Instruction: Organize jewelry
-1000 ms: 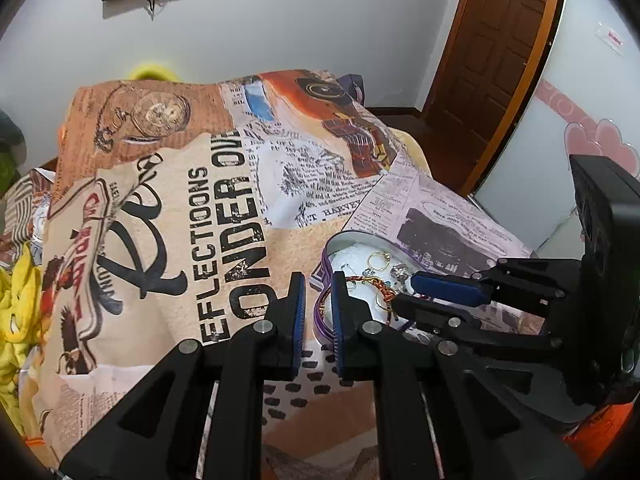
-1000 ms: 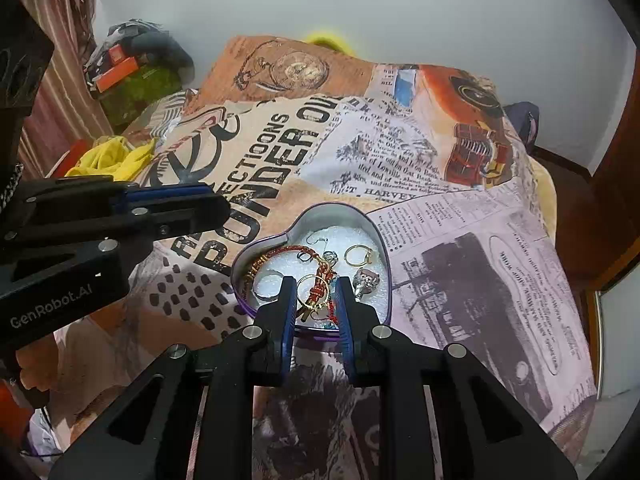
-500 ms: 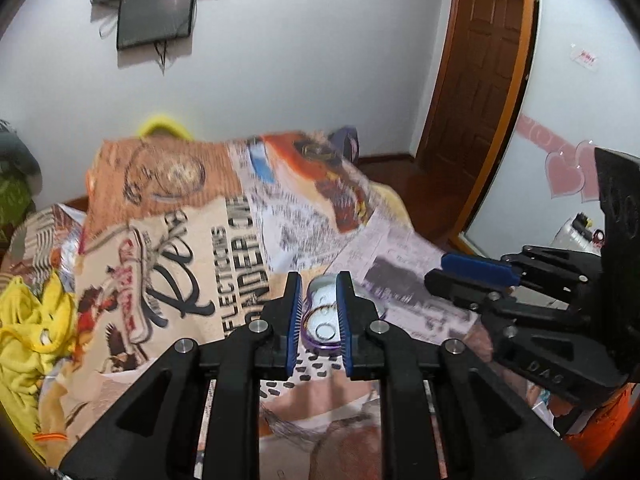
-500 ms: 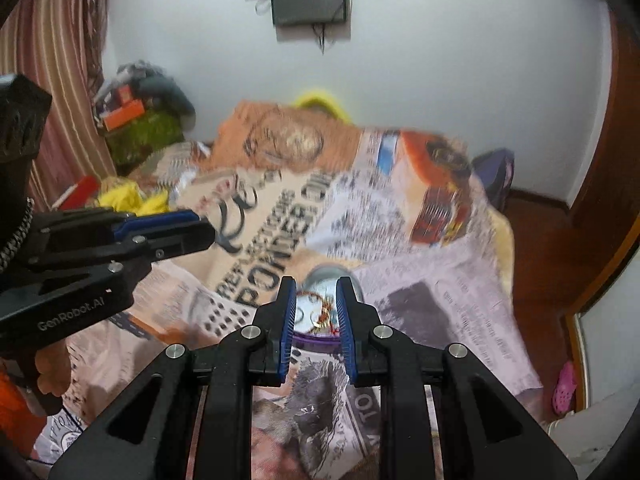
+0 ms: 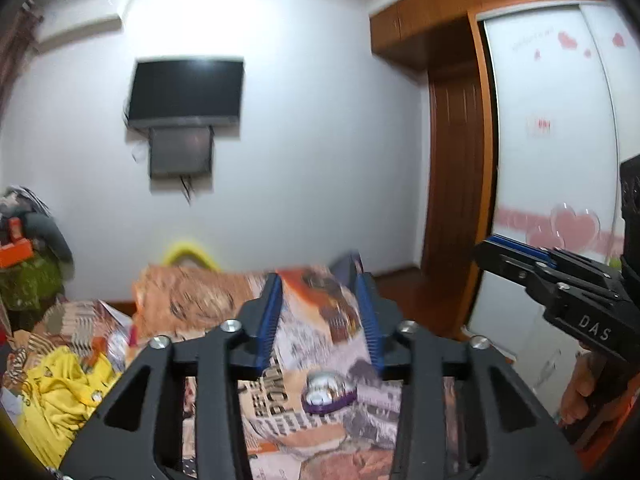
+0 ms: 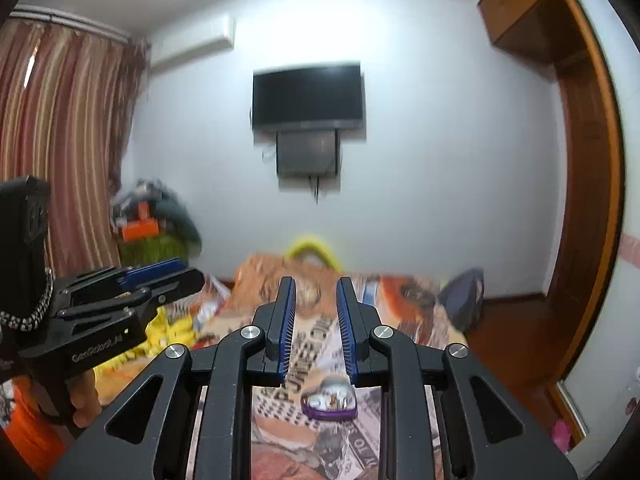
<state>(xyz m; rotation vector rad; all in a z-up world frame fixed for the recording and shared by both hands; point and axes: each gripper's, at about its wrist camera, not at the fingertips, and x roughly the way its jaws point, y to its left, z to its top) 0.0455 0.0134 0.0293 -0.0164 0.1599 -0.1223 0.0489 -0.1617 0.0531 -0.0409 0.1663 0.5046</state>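
A purple heart-shaped tin (image 5: pixel 327 393) with small jewelry inside lies on the printed bedspread (image 5: pixel 308 320). It also shows in the right wrist view (image 6: pixel 330 399). My left gripper (image 5: pixel 319 316) is open and empty, raised well above and back from the tin. My right gripper (image 6: pixel 315 324) is open and empty, also held high and back from it. Each gripper shows in the other's view, the right one (image 5: pixel 532 264) and the left one (image 6: pixel 156 276). The pieces in the tin are too small and blurred to name.
A yellow cloth (image 5: pixel 60 392) lies at the bed's left side. A pile of things (image 6: pixel 156 220) stands at the back left by a striped curtain (image 6: pixel 60 140). A television (image 6: pixel 307 96) hangs on the far wall. A wooden door (image 5: pixel 460 184) is on the right.
Both grippers have pulled up and back from the tin and opened their jaws. The tin now looks small and far. The views tilted up to the wall.
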